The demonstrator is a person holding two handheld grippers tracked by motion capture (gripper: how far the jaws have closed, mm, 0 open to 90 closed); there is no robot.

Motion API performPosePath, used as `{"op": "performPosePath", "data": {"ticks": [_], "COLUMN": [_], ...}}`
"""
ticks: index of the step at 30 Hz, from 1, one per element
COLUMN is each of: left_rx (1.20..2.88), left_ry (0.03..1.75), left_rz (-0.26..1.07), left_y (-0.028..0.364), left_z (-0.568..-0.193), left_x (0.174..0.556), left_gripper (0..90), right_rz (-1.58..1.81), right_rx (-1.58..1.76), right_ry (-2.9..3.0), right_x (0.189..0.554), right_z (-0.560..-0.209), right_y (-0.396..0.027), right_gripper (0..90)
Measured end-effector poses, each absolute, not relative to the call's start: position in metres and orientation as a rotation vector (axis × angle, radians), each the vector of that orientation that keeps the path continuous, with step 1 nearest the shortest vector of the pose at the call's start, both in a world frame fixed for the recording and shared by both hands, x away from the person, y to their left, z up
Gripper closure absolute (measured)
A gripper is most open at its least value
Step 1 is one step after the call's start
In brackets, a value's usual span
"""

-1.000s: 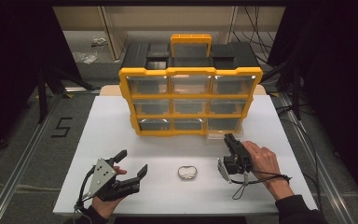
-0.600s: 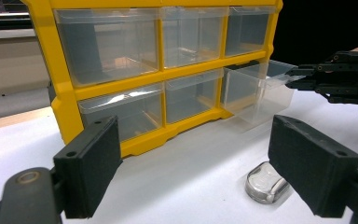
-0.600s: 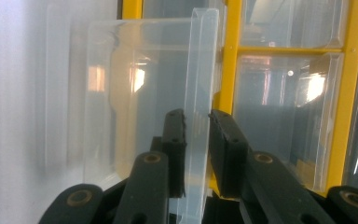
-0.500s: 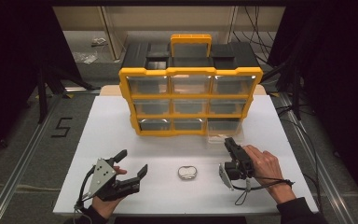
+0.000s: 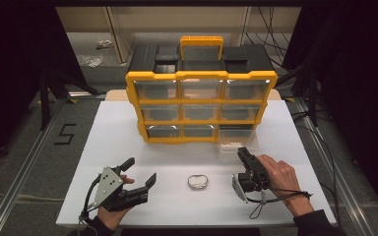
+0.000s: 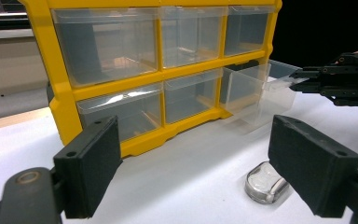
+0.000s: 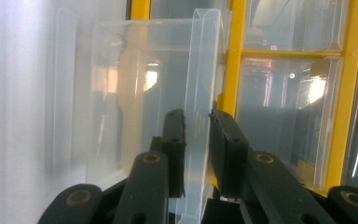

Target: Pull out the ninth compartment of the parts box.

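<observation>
A yellow organizer (image 5: 201,75) with clear drawers stands at the back of the white table (image 5: 103,142). Its bottom right drawer (image 5: 236,143) is pulled partway out. My right gripper (image 5: 241,151) is shut on that drawer's front lip. In the right gripper view the right gripper (image 7: 196,140) has both pads pressed on the lip of the clear drawer (image 7: 135,93). My left gripper (image 5: 140,169) rests open near the front left of the table, nothing between its jaws. The left gripper view shows my left gripper (image 6: 196,163) facing the organizer (image 6: 60,93) and the drawer (image 6: 256,95).
A small oval clear case (image 5: 197,182) lies on the table between the two hands, and the same case (image 6: 265,183) sits near the right jaw in the left gripper view. The other drawers are closed. Dark floor and rails surround the table.
My right gripper has edged slightly toward the near table edge, still on the drawer lip. The left gripper has stayed where it was.
</observation>
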State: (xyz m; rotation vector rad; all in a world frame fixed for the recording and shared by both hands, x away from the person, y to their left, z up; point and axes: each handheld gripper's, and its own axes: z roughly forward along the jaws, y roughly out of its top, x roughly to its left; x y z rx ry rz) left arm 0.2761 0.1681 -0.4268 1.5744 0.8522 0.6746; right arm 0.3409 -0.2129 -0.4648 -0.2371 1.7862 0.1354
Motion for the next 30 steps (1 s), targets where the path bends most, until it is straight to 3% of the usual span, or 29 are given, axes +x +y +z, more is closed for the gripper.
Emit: {"op": "performPosePath", "data": {"ticks": [24,27,30], "left_rx": [1.575,1.575,1.576], "left_ry": [0.852,0.853,0.851], "left_rz": [0.675,0.674,0.675], "left_y": [0.1681,0.1679,0.1680], "left_z": [-0.4269,-0.4271,-0.4269], "left_x": [0.2761,0.2763,0.2762], "left_gripper": [16.4,16.4,16.4], "right_rz": [0.142,0.142,0.173], "right_rx": [-0.257,-0.250,-0.250], "right_ry": [1.783,1.787,1.779], "right_x": [0.3371,0.3372,0.3364], "right_z": [-0.4649,-0.4647,-0.4627], "right_y": [-0.2154,-0.2151,-0.2149], "right_gripper": [76.8,75.6,67.6]}}
